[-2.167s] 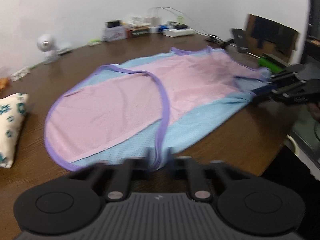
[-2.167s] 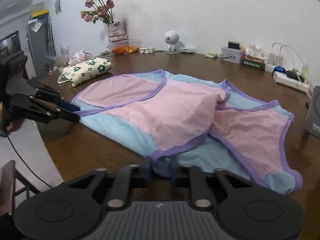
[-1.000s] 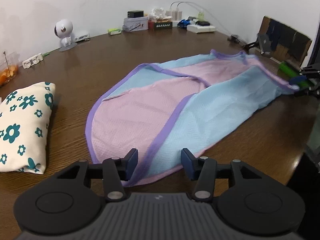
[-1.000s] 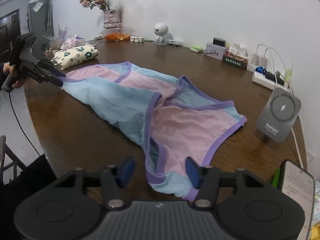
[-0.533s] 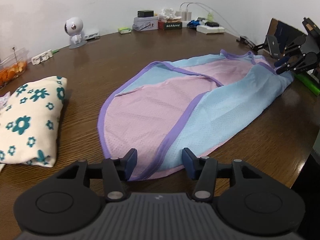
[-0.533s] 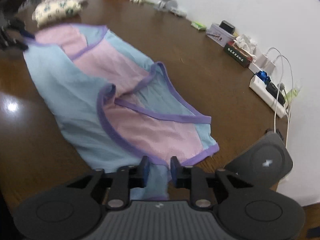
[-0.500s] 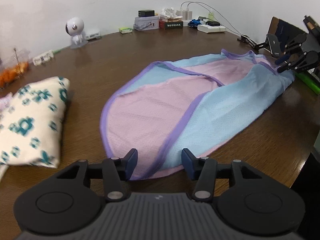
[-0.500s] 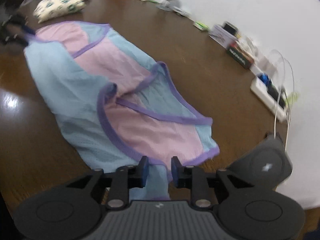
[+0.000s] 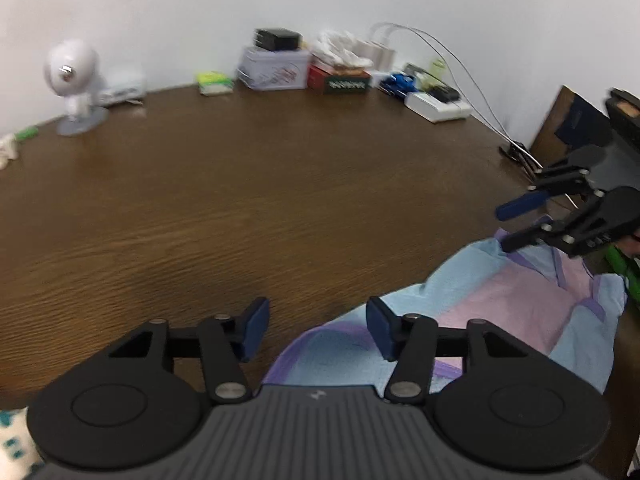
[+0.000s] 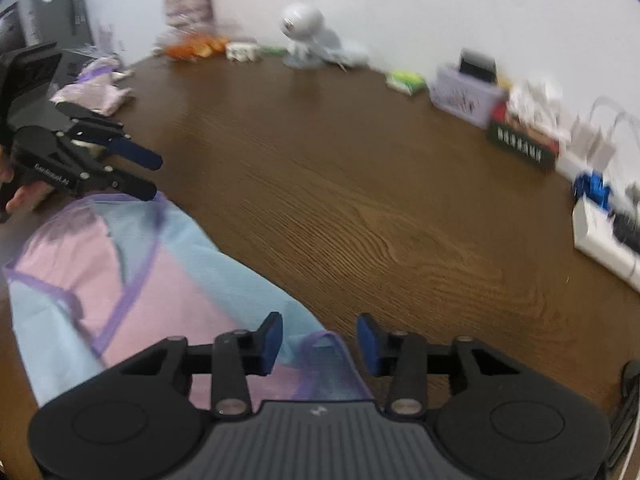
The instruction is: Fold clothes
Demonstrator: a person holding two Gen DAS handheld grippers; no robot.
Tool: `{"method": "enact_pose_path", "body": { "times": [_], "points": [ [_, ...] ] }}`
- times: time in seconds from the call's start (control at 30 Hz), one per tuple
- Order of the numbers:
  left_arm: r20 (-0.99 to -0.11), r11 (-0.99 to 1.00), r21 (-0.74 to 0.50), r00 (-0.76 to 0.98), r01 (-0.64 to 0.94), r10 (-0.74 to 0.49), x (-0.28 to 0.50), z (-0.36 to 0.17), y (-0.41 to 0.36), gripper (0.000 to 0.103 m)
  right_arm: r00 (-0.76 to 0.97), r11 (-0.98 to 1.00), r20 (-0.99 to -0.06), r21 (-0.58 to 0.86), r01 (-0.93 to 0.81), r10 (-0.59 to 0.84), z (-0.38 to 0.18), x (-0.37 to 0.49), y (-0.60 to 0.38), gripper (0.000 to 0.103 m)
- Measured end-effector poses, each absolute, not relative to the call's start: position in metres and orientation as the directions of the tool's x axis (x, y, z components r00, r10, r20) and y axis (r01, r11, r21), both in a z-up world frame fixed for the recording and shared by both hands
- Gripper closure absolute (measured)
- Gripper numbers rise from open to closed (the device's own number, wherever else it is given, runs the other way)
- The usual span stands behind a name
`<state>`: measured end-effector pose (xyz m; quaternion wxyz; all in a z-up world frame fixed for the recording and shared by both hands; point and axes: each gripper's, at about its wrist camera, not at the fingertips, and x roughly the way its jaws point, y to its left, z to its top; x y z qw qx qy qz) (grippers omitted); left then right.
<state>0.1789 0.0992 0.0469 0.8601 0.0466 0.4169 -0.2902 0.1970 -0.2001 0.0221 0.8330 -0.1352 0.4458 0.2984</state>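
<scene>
The pink and blue garment lies folded along the near edge of my brown table. My left gripper and my right gripper hover at its two ends, jaws apart, holding nothing.

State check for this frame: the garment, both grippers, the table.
Garment: folded lengthwise, lying flat along the table's near edge, held by neither gripper.
Left gripper: open, above one end of the garment.
Right gripper: open, above the other end.
Table: bare wood beyond the garment.
</scene>
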Motion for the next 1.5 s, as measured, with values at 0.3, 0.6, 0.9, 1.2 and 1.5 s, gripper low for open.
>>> {"method": "enact_pose_path", "body": {
  "times": [0.3,0.6,0.9,1.2,1.5],
  "points": [
    [-0.749,0.757,-0.185,0.409,0.627,-0.521,0.169,0.038,0.093,0.098,0.421,0.784,-0.824,0.043,-0.619,0.378,0.006,0.193,-0.204,0.098],
    [-0.643,0.768,0.027,0.599,0.640,-0.477,0.065,0.086,0.083,0.099,0.605,0.753,-0.691,-0.132,-0.644,0.396,0.053,0.104,-0.212,0.099],
    [-0.666,0.803,-0.025,0.589,0.596,-0.458,-0.009,0.056,0.096,0.073,0.535,0.695,-0.745,-0.136,-0.706,0.398,0.021,0.002,-0.217,0.076],
    [-0.700,0.903,-0.006,0.643,0.429,-0.310,0.018,0.044,0.131,0.055,0.669,0.964,-0.708,0.063,-0.259,0.226,0.039,0.081,-0.278,0.057],
    [-0.738,0.924,0.008,0.626,0.383,-0.253,0.028,0.037,0.140,0.054,0.785,0.994,-0.610,0.086,-0.068,0.106,0.026,0.055,-0.286,0.101]
  ]
}}
